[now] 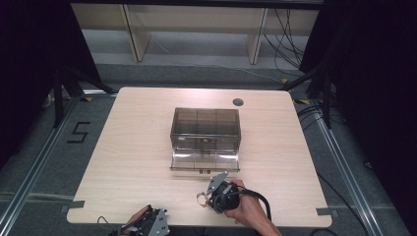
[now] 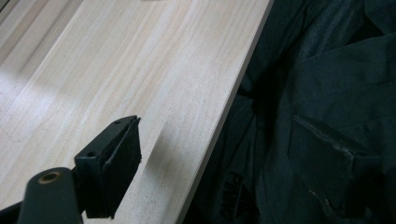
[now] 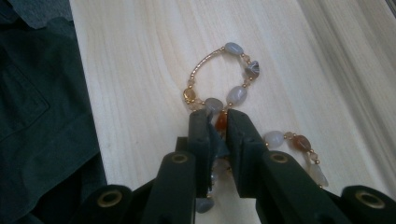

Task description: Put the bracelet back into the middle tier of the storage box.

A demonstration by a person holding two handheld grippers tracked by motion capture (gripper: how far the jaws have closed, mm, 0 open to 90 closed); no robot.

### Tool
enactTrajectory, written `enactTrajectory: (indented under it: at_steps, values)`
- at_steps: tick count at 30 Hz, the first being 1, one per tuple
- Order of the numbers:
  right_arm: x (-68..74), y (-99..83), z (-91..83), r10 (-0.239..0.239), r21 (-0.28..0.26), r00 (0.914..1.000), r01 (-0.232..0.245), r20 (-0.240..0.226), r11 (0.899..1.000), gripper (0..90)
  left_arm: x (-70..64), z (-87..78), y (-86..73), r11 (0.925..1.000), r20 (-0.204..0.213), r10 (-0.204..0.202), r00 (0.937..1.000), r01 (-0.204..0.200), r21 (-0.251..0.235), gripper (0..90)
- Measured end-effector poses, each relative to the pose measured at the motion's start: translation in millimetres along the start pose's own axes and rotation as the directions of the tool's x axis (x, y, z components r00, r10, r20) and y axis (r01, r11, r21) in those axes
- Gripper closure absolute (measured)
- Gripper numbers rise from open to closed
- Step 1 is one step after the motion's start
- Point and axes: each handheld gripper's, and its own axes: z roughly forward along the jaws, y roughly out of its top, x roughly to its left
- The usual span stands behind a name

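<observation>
The right gripper [image 3: 218,122] pinches a beaded bracelet [image 3: 223,80] lying near the table's [image 1: 128,147] front edge; lift it straight so the loose loop doesn't snag. Whether the left gripper [image 1: 156,222] is open or closed, I cannot tell. Beyond stands the smoky plastic box [image 1: 205,129], its front flap down, nothing between

Grey floor [image 1: 44,147], black curtains [image 1: 29,59]

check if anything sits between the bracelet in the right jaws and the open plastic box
Nothing visible does. The right gripper is shut on the beaded bracelet near the table's front edge, and only bare tabletop lies between it and the box with its front flap folded down.
</observation>
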Motion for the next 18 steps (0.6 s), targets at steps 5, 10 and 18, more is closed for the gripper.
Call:
enactTrajectory:
  at_steps: [5,10,18]
  values:
    - [0.7,2.7,-0.3,-0.005,0.013,0.9999,0.005,0.011,1.000,81.5,0.2,-0.3,-0.1,1.0000,0.000,-0.001,1.0000,0.001,-0.001,17.2]
    - [-2.2,5.1,-12.8,-0.005,-0.032,0.9992,0.006,0.040,0.999,82.2,0.2,-0.4,-0.2,1.0000,0.000,-0.002,1.0000,0.002,-0.002,17.2]
    - [-5.6,4.0,-35.8,-0.013,-0.076,0.9965,0.019,0.083,0.997,84.4,0.3,0.4,-1.3,0.9999,-0.002,-0.008,1.0000,0.008,0.006,17.2]
